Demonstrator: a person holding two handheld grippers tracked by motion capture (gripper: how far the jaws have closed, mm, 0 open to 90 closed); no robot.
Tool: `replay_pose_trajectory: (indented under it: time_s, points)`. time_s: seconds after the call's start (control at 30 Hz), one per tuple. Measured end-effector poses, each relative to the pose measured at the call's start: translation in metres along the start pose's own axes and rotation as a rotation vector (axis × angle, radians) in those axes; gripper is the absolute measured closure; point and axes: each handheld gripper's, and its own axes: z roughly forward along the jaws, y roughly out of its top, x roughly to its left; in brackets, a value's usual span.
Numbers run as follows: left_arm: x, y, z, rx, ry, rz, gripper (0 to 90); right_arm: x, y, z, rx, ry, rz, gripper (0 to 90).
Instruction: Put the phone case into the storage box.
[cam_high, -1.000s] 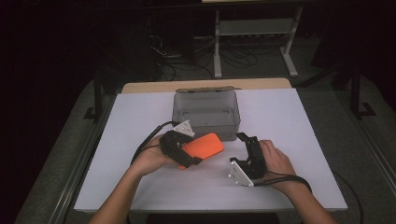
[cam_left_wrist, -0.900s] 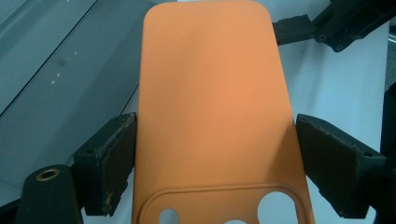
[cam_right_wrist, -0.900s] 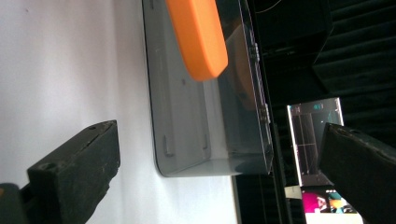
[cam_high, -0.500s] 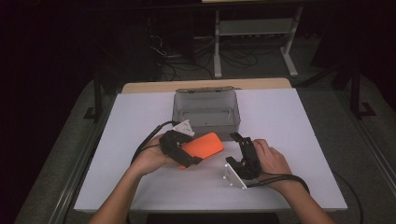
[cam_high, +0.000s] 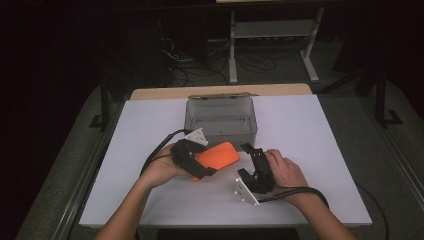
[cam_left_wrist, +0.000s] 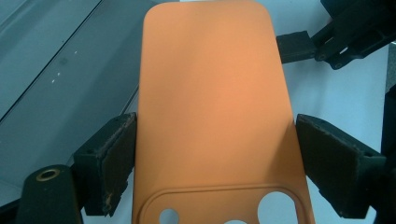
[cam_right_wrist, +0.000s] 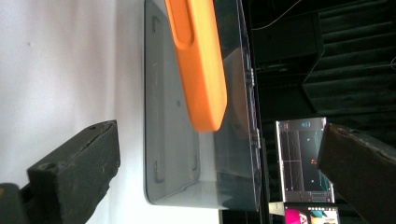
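**Left holds case, right lining up to take it**

Orange case sits just in front of the bin, lifted off the white surface. Left gripper has its fingers clenched on the case's long edges, camera-cutout end nearest the hand. Right gripper, just right of the case, fingers released and wide, nothing between them.

Step, as I judge it: hand-off or two-handed placing into the bin. Do it well: right fingers straddle the free end squarely before closing; left keeps the case level.

In the way: bin's front wall, close behind the case. Cables trail toward the person, clear of the bin.
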Motion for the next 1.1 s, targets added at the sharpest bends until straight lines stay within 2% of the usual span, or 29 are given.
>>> replay_pose_trajectory:
  time_s: [0.57,1.1]
  points:
    - [0.0,0.001,0.0,-0.003,0.003,-0.005,15.6,0.001,0.019,0.005,-0.042,-0.014,-0.039,0.0]
    - [0.0,0.002,0.0,-0.002,0.004,-0.016,15.6,0.002,0.031,0.009,-0.064,-0.02,-0.053,0.0]
